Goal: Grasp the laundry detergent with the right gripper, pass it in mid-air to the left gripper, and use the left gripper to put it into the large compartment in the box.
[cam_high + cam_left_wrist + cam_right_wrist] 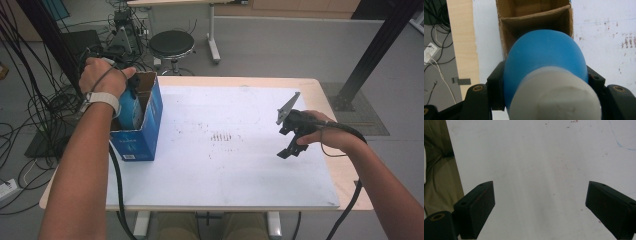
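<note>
Left tongs [546,82] clamped on blue bottle [544,57] over cardboard box [534,20], right tongs [539,207] wide apart above whiteboard [536,157]

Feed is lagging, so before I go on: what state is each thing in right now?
Bottle: blue, white cap, gripped, above the box.
Box: open at top, upright, cardboard divider inside.
Left tongs: shut on the bottle.
Right tongs: open, holding nothing, over the white mat.

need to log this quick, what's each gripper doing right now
left gripper: closed on the blue bottle over the cardboard box
right gripper: open, holding nothing
</note>
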`<state>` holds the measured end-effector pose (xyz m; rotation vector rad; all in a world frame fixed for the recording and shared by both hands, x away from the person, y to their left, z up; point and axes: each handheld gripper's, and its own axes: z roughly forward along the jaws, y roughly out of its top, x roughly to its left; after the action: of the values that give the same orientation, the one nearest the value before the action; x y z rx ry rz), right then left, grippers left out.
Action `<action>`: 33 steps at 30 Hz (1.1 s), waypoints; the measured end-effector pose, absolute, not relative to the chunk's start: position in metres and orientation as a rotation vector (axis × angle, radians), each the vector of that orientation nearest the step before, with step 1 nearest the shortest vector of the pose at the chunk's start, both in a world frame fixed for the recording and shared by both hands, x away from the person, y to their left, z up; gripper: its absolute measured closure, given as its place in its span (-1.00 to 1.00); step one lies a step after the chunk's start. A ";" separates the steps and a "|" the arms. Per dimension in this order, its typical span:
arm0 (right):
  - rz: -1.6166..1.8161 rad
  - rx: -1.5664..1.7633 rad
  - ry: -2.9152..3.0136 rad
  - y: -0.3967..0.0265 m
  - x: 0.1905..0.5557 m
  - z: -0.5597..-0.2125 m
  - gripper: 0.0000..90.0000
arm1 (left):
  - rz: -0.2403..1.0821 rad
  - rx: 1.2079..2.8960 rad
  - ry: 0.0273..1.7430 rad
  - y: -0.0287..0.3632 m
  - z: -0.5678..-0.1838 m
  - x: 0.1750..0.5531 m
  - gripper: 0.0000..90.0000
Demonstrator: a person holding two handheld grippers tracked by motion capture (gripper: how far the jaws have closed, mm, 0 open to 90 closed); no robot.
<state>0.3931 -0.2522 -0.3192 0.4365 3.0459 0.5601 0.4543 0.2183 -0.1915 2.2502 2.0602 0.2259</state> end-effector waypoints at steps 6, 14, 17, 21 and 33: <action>0.557 0.441 3.049 -0.253 0.393 -0.320 -0.80 | 0.226 2.257 2.052 0.219 -0.198 0.454 -0.17; 0.562 0.443 3.048 -0.253 0.392 -0.321 -0.80 | 0.225 2.269 2.052 0.218 -0.206 0.454 -0.17; 0.558 0.445 3.049 -0.253 0.392 -0.321 -0.80 | 0.229 2.262 2.053 0.219 -0.208 0.453 -0.17; 0.563 0.440 3.049 -0.252 0.392 -0.321 -0.80 | 0.226 2.268 2.048 0.220 -0.211 0.453 -0.17; 0.558 0.444 3.051 -0.252 0.392 -0.323 -0.80 | 0.234 2.269 2.045 0.221 -0.222 0.452 -0.17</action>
<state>0.3923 -0.2516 -0.3227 0.4438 3.0513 0.5577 0.4518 0.2209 -0.2218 2.2694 2.0451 0.2339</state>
